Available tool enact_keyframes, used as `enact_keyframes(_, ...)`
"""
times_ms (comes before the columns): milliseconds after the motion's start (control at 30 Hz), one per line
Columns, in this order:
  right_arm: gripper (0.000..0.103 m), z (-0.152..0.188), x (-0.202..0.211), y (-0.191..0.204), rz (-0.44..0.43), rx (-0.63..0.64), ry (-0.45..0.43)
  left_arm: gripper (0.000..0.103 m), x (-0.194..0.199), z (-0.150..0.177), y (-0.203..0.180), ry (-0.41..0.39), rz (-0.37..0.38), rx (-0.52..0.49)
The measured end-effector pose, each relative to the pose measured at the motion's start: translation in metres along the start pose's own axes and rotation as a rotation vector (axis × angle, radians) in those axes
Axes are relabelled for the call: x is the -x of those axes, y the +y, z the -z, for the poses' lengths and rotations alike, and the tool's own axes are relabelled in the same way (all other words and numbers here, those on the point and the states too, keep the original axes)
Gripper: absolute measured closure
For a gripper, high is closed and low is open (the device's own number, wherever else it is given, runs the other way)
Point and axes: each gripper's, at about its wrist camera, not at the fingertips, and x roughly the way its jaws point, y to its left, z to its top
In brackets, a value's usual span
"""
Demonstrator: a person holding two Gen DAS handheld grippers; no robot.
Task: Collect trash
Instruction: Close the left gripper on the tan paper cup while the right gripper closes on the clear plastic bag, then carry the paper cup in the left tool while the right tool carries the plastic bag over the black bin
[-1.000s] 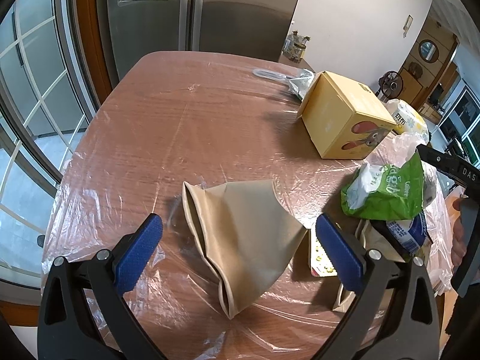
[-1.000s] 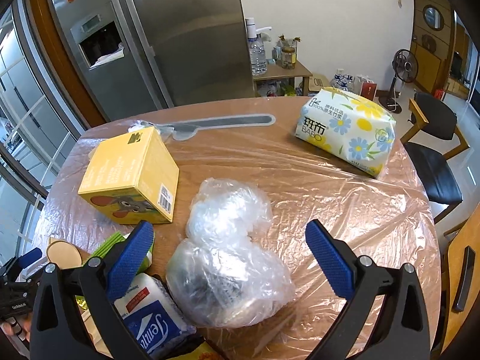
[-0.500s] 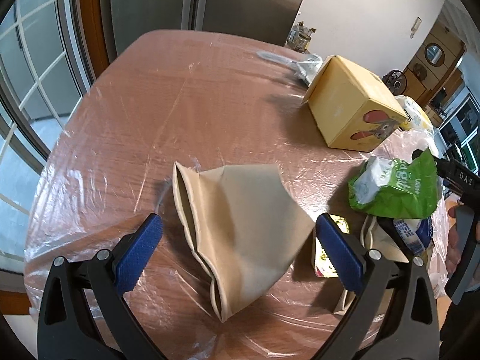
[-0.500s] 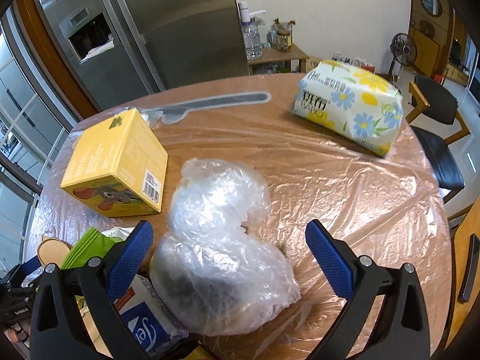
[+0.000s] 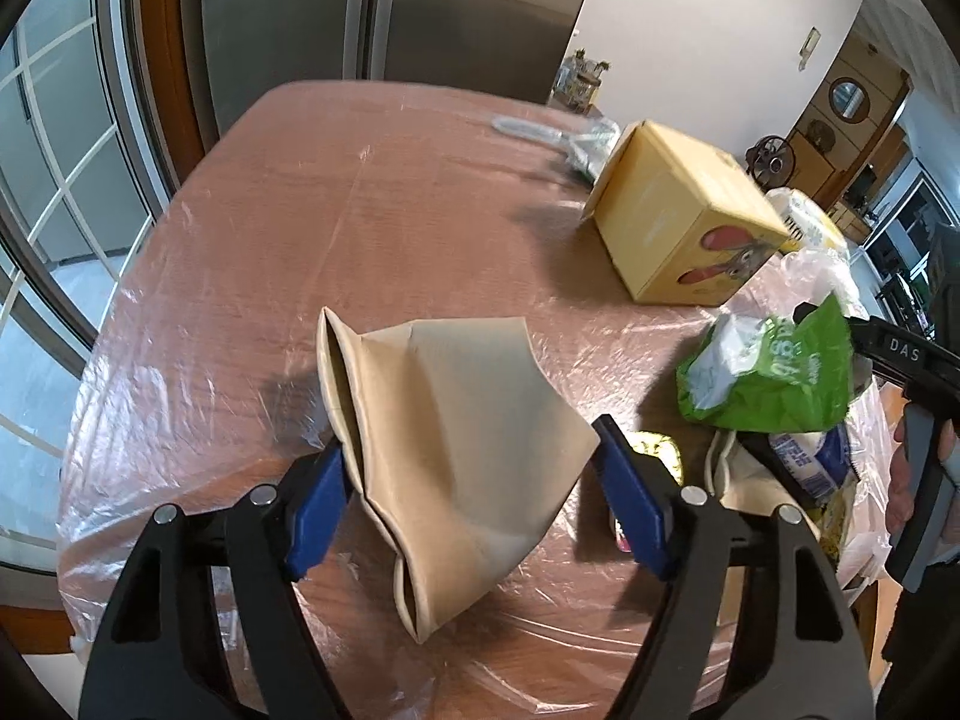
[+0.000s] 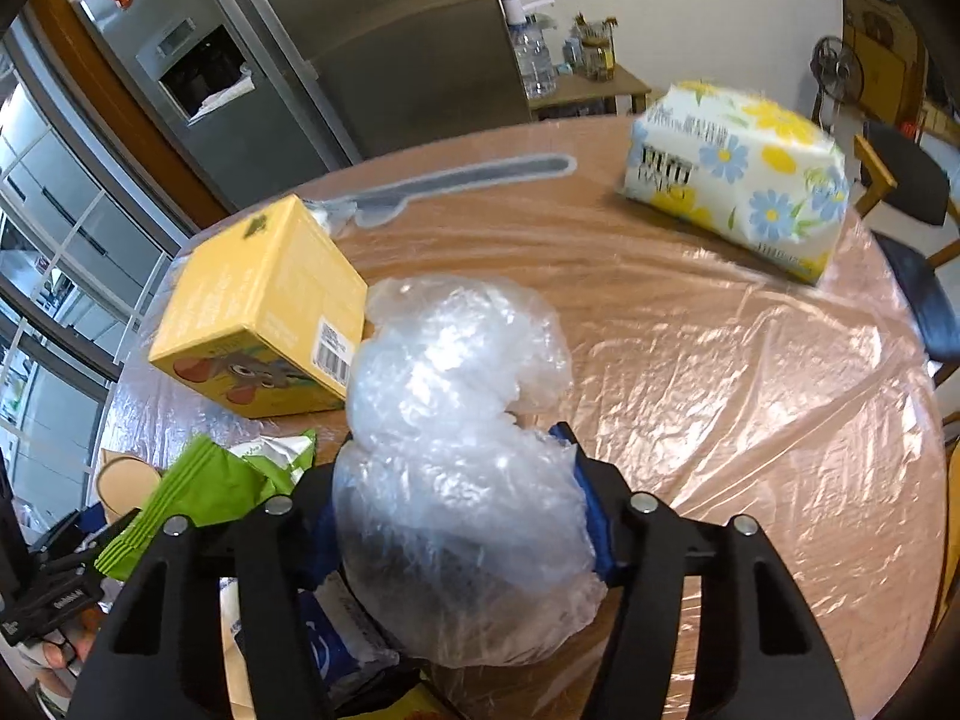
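Note:
A tan paper bag lies on its side on the plastic-covered table. My left gripper is closing around it, and both blue pads touch the bag's side edges. In the right wrist view a crumpled clear plastic bag bulges over the blue pads of my right gripper, which is closing and squeezes its lower part. A green wrapper and a blue-and-white packet lie between the two bags.
A yellow carton stands behind the trash pile. A flowered tissue pack sits at the far right, and a grey flat tool lies near the far edge. A dark chair stands past the table's right rim, a steel fridge behind it.
Both grippers' jaws have come inward from wide open. The left pads now meet the paper bag's edges. The right pads now press into the clear plastic bag.

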Motion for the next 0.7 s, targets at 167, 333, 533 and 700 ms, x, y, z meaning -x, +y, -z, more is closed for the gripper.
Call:
enact_keyframes(167,0.045,-0.005,0.012,0.0,-0.014,0.003,-0.035,0.026,0.014,-0.006,0.001,-0.033,0.003,-0.012)
enact_keyframes(333,0.045,-0.006,0.024,-0.004,-0.026,-0.012,-0.063,0.026,0.024,-0.008,0.0,-0.059,0.012,-0.022)
enact_keyframes(533,0.045,0.002,0.029,-0.006,-0.018,-0.011,-0.066,0.026,0.024,-0.009,-0.005,-0.068,0.018,-0.038)
enact_keyframes(700,0.045,0.013,0.044,-0.005,-0.041,-0.006,-0.08,0.026,0.033,-0.007,-0.009,-0.092,0.031,-0.053)
